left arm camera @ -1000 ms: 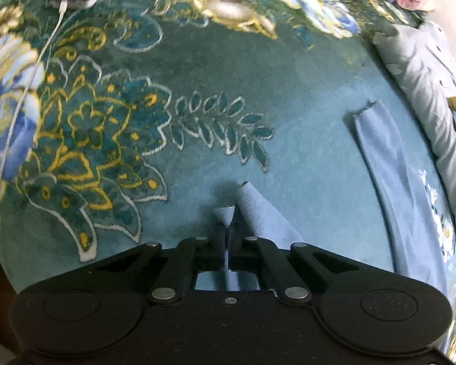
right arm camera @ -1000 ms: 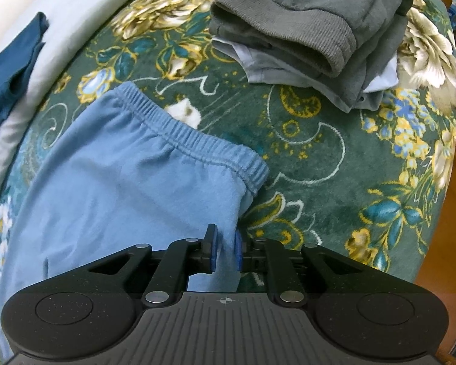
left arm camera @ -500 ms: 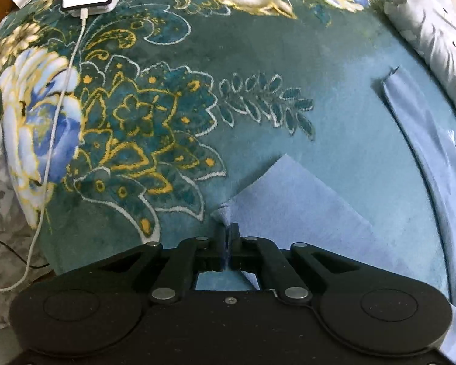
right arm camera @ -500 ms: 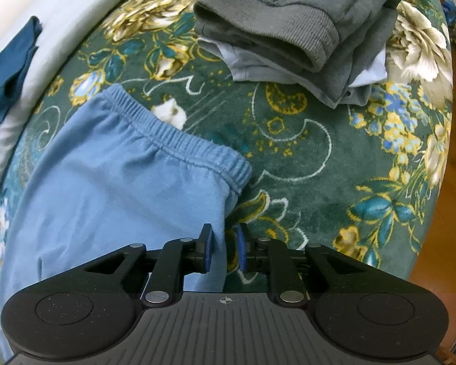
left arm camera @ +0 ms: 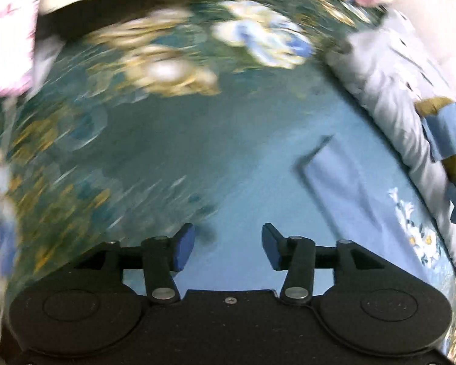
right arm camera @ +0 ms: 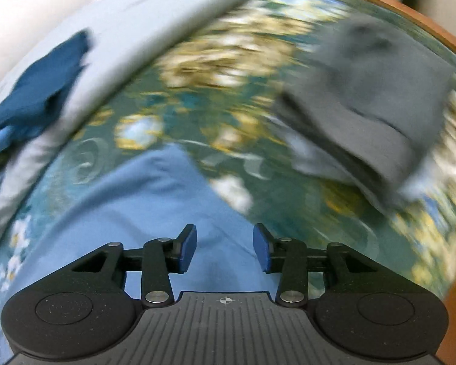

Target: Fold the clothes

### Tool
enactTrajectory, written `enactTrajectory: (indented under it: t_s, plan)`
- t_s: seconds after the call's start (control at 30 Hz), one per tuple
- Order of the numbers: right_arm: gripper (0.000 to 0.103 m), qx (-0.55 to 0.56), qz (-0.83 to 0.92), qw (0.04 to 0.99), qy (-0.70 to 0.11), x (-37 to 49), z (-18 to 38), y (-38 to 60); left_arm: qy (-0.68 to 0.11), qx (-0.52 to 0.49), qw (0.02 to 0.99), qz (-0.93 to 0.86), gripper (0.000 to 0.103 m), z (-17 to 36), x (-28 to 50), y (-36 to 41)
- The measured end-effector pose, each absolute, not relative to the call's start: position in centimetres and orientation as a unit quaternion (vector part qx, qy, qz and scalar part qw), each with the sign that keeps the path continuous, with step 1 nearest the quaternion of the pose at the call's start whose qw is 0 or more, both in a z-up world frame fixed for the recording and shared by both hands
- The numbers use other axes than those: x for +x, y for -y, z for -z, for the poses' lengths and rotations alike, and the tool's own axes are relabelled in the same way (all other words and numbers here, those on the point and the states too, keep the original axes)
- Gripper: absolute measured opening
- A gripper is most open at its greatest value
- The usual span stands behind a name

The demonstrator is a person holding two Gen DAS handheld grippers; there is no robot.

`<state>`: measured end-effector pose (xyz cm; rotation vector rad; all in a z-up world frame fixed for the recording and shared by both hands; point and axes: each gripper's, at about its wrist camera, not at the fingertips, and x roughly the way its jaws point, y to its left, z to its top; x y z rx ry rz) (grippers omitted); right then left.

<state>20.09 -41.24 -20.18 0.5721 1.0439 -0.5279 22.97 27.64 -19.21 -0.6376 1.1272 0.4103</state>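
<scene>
Light blue pants (right arm camera: 143, 200) lie flat on the green floral blanket (right arm camera: 282, 200), spreading from the middle toward the lower left of the right wrist view. My right gripper (right arm camera: 224, 248) is open and empty just above the pants' near part. In the left wrist view one pant leg (left arm camera: 358, 200) stretches along the right side, and more blue cloth lies under my left gripper (left arm camera: 228, 249), which is open and empty. Both views are blurred by motion.
A stack of folded grey clothes (right arm camera: 377, 112) sits at the right on the blanket. A dark blue garment (right arm camera: 42, 97) lies on the pale bedding at the left. A pale quilt (left arm camera: 395, 91) borders the right in the left wrist view. A wooden edge (right arm camera: 416, 21) bounds the far right.
Both grippers have opened and let go of the blue pants. Both have lifted and swung away quickly, blurring the views. The pants now lie flat.
</scene>
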Motion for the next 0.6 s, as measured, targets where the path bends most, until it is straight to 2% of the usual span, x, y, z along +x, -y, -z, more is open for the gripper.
enactTrajectory:
  t_s: [0.13,0.33,0.4,0.5,0.6]
  plan:
    - [0.048,0.228,0.194,0.811,-0.502,25.4,20.5,40.7,-0.521,-0.265,0.797,-0.15,0.056,19.8,30.0,-26.2]
    - [0.051,0.141,0.106,0.809,-0.561,30.5,21.3,40.1,-0.56,-0.196,0.8,-0.089,0.065,22.1,37.6,-24.6]
    - [0.069,0.103,0.083,0.806,-0.577,31.7,21.6,39.5,-0.573,-0.18,0.796,-0.079,0.065,23.0,38.9,-24.2]
    - [0.069,0.07,0.086,0.806,-0.581,32.6,21.9,39.3,-0.58,-0.171,0.792,-0.083,0.065,23.8,39.6,-23.8]
    - [0.069,0.106,0.119,0.808,-0.568,31.0,21.3,40.3,-0.567,-0.195,0.792,-0.118,0.066,23.0,37.9,-24.2]
